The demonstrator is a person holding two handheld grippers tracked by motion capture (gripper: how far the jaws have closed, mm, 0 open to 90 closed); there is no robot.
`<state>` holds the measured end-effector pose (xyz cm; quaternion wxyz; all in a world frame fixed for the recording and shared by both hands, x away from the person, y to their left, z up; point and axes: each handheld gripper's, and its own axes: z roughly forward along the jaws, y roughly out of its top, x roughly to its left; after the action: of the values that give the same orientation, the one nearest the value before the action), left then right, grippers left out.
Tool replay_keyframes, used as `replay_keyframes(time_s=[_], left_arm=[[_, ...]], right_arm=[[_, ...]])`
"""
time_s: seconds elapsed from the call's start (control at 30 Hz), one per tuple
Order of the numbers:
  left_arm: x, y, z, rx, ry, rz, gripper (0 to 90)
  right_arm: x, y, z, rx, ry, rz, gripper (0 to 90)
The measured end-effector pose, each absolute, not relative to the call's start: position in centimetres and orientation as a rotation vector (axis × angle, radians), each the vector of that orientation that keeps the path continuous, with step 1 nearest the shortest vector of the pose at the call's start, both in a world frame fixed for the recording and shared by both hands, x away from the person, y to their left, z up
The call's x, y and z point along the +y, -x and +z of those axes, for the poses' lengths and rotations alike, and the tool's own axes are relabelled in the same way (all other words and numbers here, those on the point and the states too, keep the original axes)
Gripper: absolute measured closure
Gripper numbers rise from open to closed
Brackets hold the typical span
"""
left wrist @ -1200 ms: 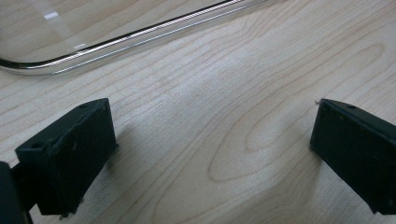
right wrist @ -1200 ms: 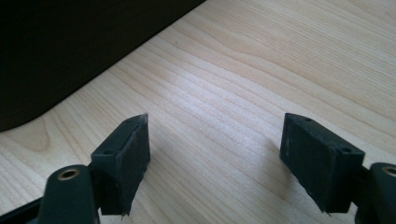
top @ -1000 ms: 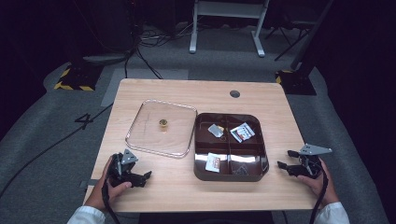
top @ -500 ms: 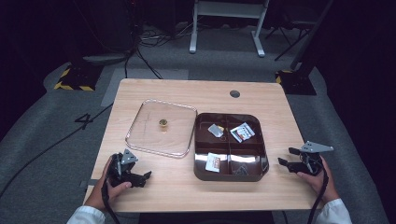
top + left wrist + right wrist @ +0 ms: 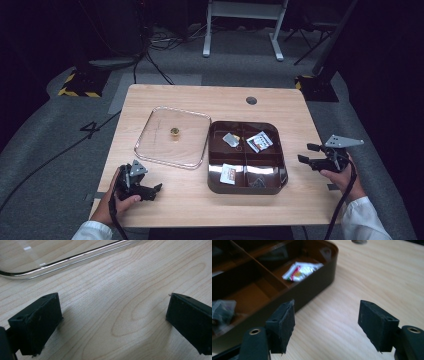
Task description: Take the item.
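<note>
The person's head and body were cut off at the bottom of the high view — two hands and white sleeve cuffs showed. The dark box's (image 5: 278, 183) glossy floor threw glare, so its near-right packet (image 5: 258, 182) was hard to make out; in the right gripper view that box (image 5: 317, 287) ran off the left edge and a crumpled packet (image 5: 222, 310) there was blurred.

The left gripper (image 5: 156, 189) lay low on the table's (image 5: 215, 97) near-left corner, gripped by the left hand (image 5: 117, 202), jaws spread wide over bare wood, just short of the clear tray's rim (image 5: 60, 261). The right gripper (image 5: 305, 153) was held by the right hand (image 5: 340, 175) at the right edge, jaws parted and empty, pointing at the box's right wall, near but apart.

One clear tray (image 5: 150, 150) held one small gold piece (image 5: 174, 131). One box had four compartments with four packets — one in each, including a striped one (image 5: 260, 141)
</note>
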<state>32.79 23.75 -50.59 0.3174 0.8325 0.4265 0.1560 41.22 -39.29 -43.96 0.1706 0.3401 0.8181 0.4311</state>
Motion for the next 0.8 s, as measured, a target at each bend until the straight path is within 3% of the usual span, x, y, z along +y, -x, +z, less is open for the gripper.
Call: replay_keyframes(time_s=[0.3, 0.57, 0.8], left_arm=[[23.8, -32.8, -50.6, 1.122, -2.192, 0.411, 0.3], [23.8, -32.8, -50.6, 1.122, -2.192, 0.411, 0.3], [23.7, -32.8, -50.6, 1.124, -2.191, 0.409, 0.2]], right_arm=[[-37.5, -42.7, -41.5, 2.332, -0.914, 1.184, 30.2], [-37.3, -42.9, -41.4, 2.336, -0.908, 1.180, 30.1], [-32.9, -45.5, -39.9, 2.373, -0.855, 1.185, 32.7]])
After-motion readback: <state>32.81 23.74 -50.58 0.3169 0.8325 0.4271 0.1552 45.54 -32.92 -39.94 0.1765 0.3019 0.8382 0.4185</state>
